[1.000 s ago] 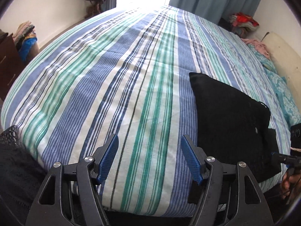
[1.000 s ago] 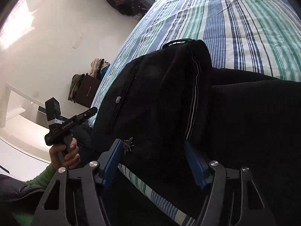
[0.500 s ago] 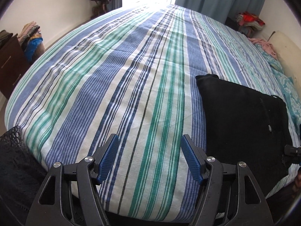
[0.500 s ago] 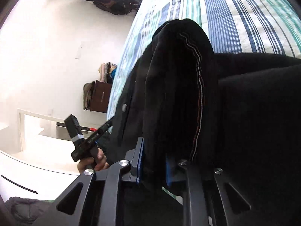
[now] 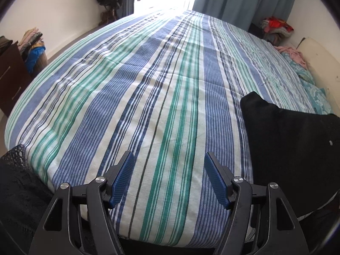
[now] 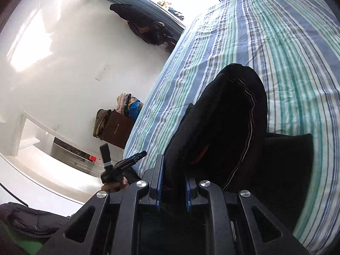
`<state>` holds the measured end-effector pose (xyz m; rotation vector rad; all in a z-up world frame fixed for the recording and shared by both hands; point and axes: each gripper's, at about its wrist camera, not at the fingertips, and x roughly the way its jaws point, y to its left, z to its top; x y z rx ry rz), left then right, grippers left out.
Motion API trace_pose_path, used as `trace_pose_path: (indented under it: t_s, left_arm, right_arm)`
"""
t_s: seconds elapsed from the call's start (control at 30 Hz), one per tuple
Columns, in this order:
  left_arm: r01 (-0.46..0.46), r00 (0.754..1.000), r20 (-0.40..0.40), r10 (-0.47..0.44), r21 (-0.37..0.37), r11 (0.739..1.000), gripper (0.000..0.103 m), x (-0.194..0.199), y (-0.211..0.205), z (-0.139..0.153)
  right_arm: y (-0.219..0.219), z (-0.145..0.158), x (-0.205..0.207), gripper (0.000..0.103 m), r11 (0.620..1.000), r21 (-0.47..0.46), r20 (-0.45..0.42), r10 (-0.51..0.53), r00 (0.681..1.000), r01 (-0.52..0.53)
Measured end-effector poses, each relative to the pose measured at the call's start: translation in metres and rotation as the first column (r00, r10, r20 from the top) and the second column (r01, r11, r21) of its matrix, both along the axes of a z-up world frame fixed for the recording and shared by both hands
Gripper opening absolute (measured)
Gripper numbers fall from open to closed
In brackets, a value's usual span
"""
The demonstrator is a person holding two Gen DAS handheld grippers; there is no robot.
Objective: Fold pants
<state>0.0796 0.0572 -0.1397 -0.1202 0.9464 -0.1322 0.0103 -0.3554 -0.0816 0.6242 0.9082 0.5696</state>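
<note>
Black pants (image 5: 293, 148) lie at the near right corner of a striped bed (image 5: 148, 89). In the right wrist view my right gripper (image 6: 173, 188) is shut on a bunched fold of the pants (image 6: 229, 114), which rises above the bed with a pale seam showing; the rest of the garment lies flat underneath. My left gripper (image 5: 169, 175) hovers open over bare striped sheet near the bed's front edge, left of the pants, with nothing between its blue pads (image 5: 122, 178). A hand holds the left gripper's handle (image 6: 121, 167) at the bed's edge.
A dark wooden dresser (image 5: 10, 80) with piled clothes stands left of the bed. Blue curtains (image 5: 244, 0) and a bright window are at the far end. Patterned pillows (image 5: 314, 93) and a red clothes heap (image 5: 276, 27) sit at the right. Black lace fabric (image 5: 14, 180) is at lower left.
My right gripper went from open around the pants' edge to shut on it, then lifted the fold up off the bed. The left gripper stayed open and nearly still.
</note>
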Motion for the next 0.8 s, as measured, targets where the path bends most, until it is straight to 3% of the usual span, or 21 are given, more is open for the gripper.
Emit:
trace_pose_path:
  t_s: [0.1,0.23,0.3,0.37,0.47,0.53,0.67,0.8]
  left_arm:
    - [0.058,0.998,0.023,-0.058,0.008,0.998,0.071,-0.006,-0.016,0.006]
    - [0.179,0.982,0.043,-0.182,0.073,0.981,0.071,-0.018,-0.057,0.013]
    - [0.233,0.97,0.048,-0.238,0.096,0.968,0.071,-0.024,-0.075,0.018]
    - [0.27,0.959,0.062,-0.277,0.106,0.957,0.071,-0.03,-0.09,0.025]
    - [0.321,0.94,0.088,-0.33,0.105,0.941,0.074,-0.035,-0.115,0.035]
    - [0.361,0.923,0.093,-0.373,0.124,0.924,0.077,-0.038,-0.137,0.035]
    - [0.427,0.895,0.055,-0.442,0.176,0.887,0.077,-0.045,-0.178,0.019]
    - [0.482,0.87,-0.015,-0.493,0.245,0.841,0.076,-0.056,-0.198,-0.008]
  right_arm:
    - [-0.039,-0.029,-0.016,0.017,0.995,-0.067,-0.059,-0.074,0.996,0.07]
    - [-0.073,-0.095,-0.023,0.02,0.974,-0.171,-0.214,-0.187,0.959,0.151]
    - [-0.082,-0.111,-0.029,0.023,0.969,-0.151,-0.235,-0.23,0.944,0.198]
    - [-0.09,-0.103,-0.032,0.039,0.959,-0.14,-0.228,-0.272,0.935,0.245]
    - [-0.092,-0.064,-0.029,0.04,0.915,-0.309,-0.131,-0.312,0.941,0.261]
    - [-0.085,-0.032,-0.024,0.04,0.894,-0.358,-0.04,-0.301,0.953,0.268]
    - [-0.061,0.004,0.004,0.04,0.919,-0.301,0.083,-0.24,0.967,0.254]
    - [-0.035,-0.021,0.04,0.04,0.942,-0.239,0.052,-0.227,0.972,0.233]
